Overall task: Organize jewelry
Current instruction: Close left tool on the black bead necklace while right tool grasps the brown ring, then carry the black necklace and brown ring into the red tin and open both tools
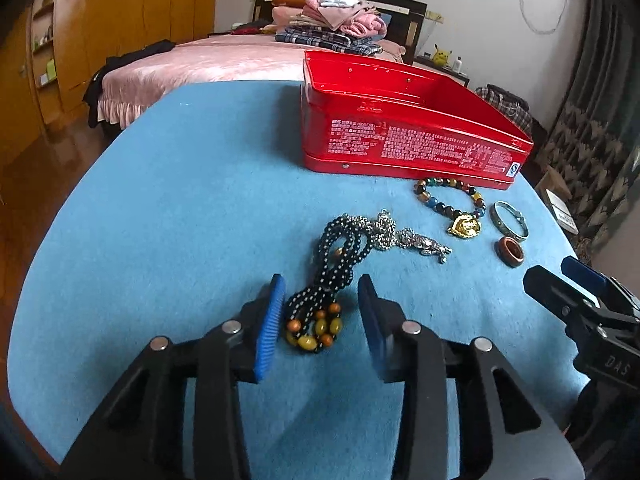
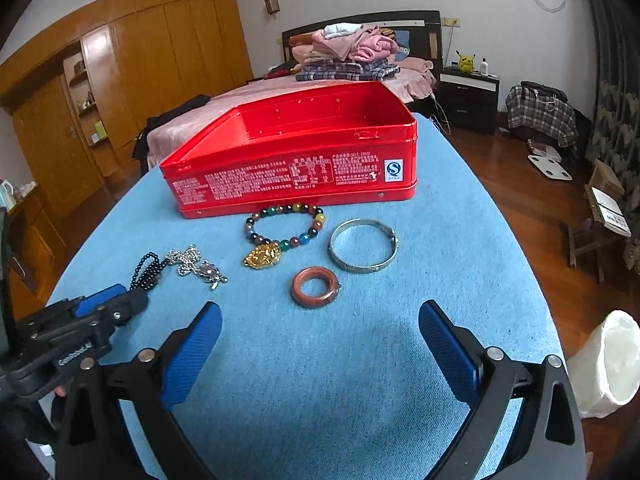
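Note:
A black beaded necklace (image 1: 336, 256) with amber beads lies on the blue table (image 1: 180, 200). My left gripper (image 1: 321, 284) is open and straddles its near end, with a gap beside the right pad. A silver chain (image 1: 404, 236) is tangled with the necklace's far end. To the right lie a multicoloured bead bracelet (image 2: 288, 220) with a gold pendant, a silver bangle (image 2: 362, 250) and a brown ring (image 2: 316, 286). An open red tin (image 2: 296, 176) stands behind them. My right gripper (image 2: 320, 308) is wide open just short of the ring, holding nothing.
The table rounds off at its left and right edges. A white bin (image 2: 608, 364) stands on the floor beyond the right edge. A pink bed (image 1: 192, 60) with stacked clothes lies behind the table. The left gripper (image 2: 108, 304) shows at the left of the right wrist view.

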The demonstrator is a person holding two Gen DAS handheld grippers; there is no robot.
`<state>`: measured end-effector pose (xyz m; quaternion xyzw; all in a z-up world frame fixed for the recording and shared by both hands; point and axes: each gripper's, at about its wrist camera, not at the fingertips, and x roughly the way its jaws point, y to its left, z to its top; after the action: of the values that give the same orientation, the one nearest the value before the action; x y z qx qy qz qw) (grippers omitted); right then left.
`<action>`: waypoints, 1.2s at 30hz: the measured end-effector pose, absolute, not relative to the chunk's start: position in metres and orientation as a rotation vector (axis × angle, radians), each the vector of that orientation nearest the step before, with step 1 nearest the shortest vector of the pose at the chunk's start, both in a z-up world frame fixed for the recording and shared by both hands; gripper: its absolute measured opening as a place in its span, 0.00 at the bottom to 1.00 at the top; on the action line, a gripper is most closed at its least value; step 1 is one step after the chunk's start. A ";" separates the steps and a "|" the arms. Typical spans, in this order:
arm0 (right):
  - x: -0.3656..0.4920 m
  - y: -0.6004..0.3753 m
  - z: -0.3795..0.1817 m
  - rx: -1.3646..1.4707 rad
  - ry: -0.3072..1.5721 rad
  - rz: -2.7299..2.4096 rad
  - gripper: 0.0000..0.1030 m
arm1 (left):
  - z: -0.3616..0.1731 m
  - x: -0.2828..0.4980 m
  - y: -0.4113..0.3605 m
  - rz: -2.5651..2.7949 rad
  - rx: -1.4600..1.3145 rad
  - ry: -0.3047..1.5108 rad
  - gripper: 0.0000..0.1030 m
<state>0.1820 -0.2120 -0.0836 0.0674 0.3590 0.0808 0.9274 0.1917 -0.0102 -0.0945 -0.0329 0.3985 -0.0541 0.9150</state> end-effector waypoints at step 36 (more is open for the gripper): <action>0.183 -0.212 -0.063 0.121 0.753 0.229 0.30 | -0.077 0.169 -0.028 -0.087 -0.095 0.709 0.15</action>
<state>0.1832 -0.2119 -0.0626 0.0589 0.3666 0.1115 0.9218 0.1689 -0.0283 -0.0768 -0.0464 0.3468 -0.0427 0.9358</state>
